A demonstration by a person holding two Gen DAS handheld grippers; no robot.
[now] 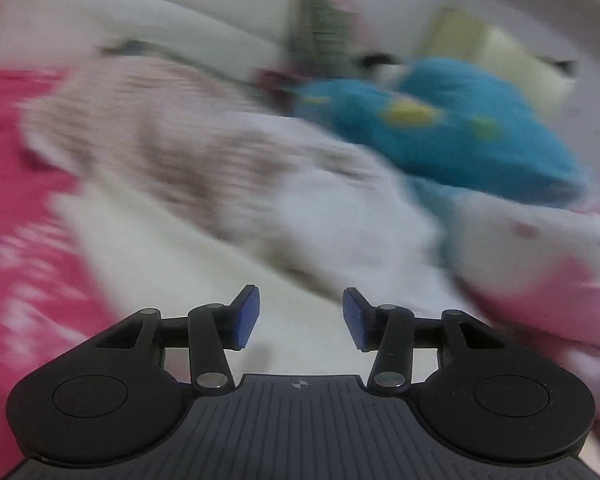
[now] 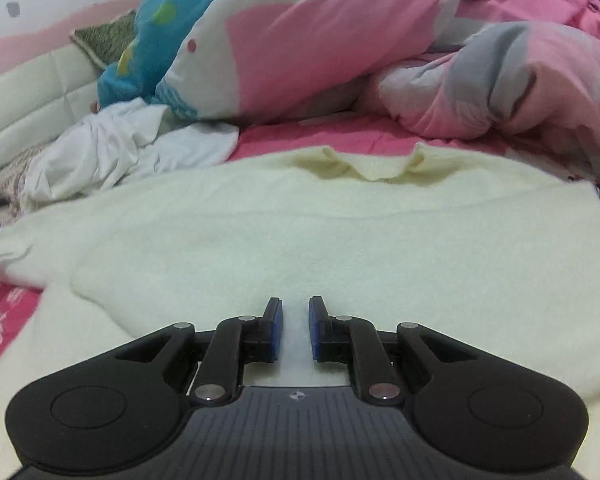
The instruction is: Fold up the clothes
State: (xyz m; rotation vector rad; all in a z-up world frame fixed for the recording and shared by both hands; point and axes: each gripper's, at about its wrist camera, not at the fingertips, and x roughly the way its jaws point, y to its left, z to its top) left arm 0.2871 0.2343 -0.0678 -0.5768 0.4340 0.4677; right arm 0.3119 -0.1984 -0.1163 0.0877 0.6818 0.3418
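Note:
A cream knit garment (image 2: 340, 232) lies spread over the pink bedsheet (image 2: 324, 136), with a folded layer near my right gripper (image 2: 296, 328). That gripper's jaws stand almost together low over the garment, and pale cloth fills the narrow gap between the blue pads. The left wrist view is blurred by motion. There my left gripper (image 1: 301, 318) is open with nothing between its fingers, hovering over the pale cloth (image 1: 204, 280) of the same bed.
A crumpled white garment (image 2: 112, 148) and a beige striped cloth (image 1: 172, 136) lie at the left. Behind them sit a blue pillow (image 1: 452, 132), a pink-and-white pillow (image 2: 300, 40) and a bunched quilt (image 2: 520, 84). A white padded headboard (image 2: 32, 88) runs along the far left.

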